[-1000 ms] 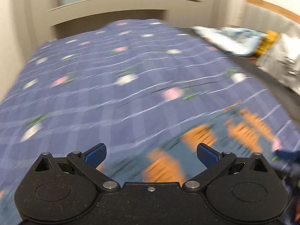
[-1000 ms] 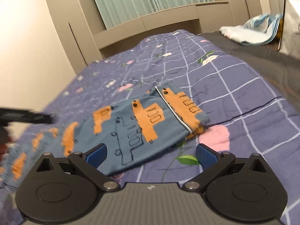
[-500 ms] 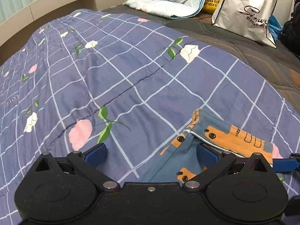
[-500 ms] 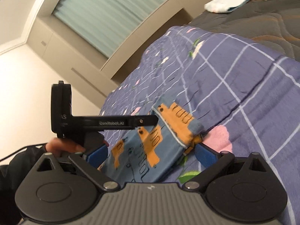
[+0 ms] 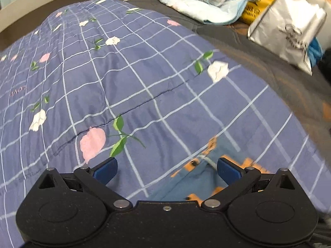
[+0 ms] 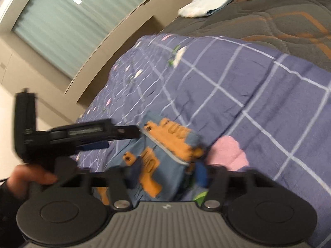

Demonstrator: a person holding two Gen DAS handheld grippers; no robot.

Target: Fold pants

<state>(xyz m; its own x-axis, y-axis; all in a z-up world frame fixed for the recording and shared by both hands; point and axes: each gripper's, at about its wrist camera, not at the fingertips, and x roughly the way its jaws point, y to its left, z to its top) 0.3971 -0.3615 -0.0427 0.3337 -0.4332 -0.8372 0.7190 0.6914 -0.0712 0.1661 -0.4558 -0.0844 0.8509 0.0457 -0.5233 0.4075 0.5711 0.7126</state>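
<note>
The pants [image 6: 163, 155] are blue with orange vehicle prints and lie on the purple checked quilt [image 6: 258, 95]. In the right wrist view my right gripper [image 6: 165, 173] is partly closed, its fingers straddling the pants' waistband end; the frame is blurred and a firm grip does not show. The left gripper shows side-on there [image 6: 124, 133], reaching the pants' far edge. In the left wrist view my left gripper [image 5: 166, 168] is open, with the pants' waistband corner [image 5: 198, 177] by its right finger [image 5: 228, 169].
The quilt [image 5: 124, 72] covers a dark grey mattress [image 5: 279, 78]. At the far side lie a light blue cloth heap [image 5: 209, 6], a yellow bag [image 5: 256, 8] and a silver shopping bag [image 5: 289, 31]. A beige headboard ledge and teal curtain [image 6: 68, 20] stand beyond.
My right gripper's fingers have closed in around the pants' waistband end. My left gripper has come nearer to the pants' edge and stays open. Both views are tilted and blurred from motion.
</note>
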